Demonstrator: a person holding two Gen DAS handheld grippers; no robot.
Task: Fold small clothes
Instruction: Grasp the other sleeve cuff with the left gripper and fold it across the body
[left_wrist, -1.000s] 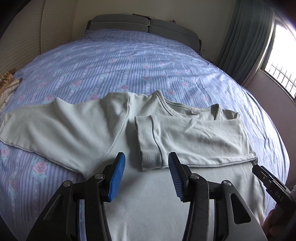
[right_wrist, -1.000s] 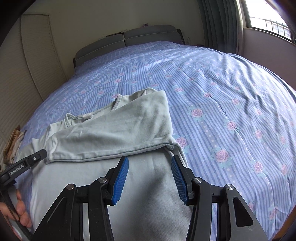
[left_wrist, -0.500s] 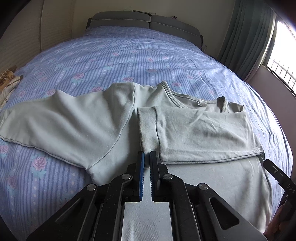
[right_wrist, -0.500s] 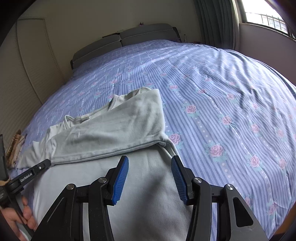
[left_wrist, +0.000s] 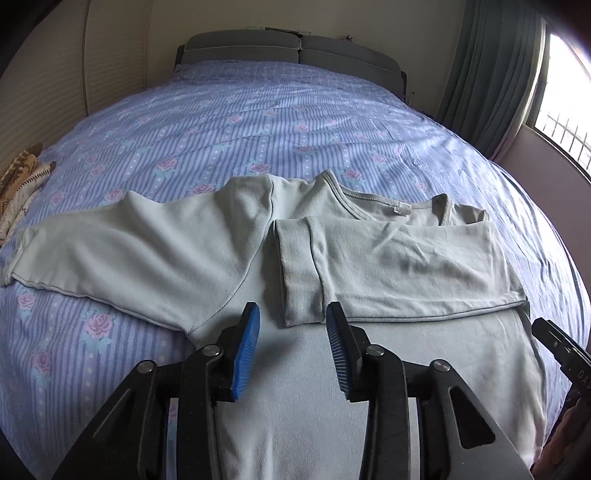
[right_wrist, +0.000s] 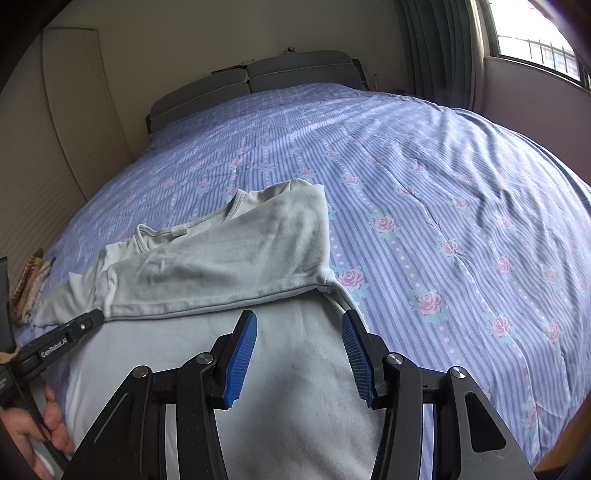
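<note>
A pale grey-green long-sleeved top (left_wrist: 295, 387) lies flat on the bed, neckline away from me. Its right sleeve (left_wrist: 399, 269) is folded across the chest, cuff (left_wrist: 299, 273) near the middle. Its left sleeve (left_wrist: 129, 251) lies spread out to the left. My left gripper (left_wrist: 293, 317) is open and empty, just above the body of the top below the cuff. My right gripper (right_wrist: 298, 323) is open and empty over the top (right_wrist: 280, 398) near its right armpit, below the folded sleeve (right_wrist: 221, 266).
The bed has a blue striped cover with pink roses (left_wrist: 295, 122) and a grey headboard (left_wrist: 291, 48). A brown patterned cloth (left_wrist: 18, 184) lies at the left edge. Curtains and a window (right_wrist: 535, 48) stand on the right. The left gripper's tip (right_wrist: 79, 328) shows in the right wrist view.
My left gripper was open, shut empty half a second ago, and is open again now. The right gripper has stayed open and drawn back slightly. The top has not moved.
</note>
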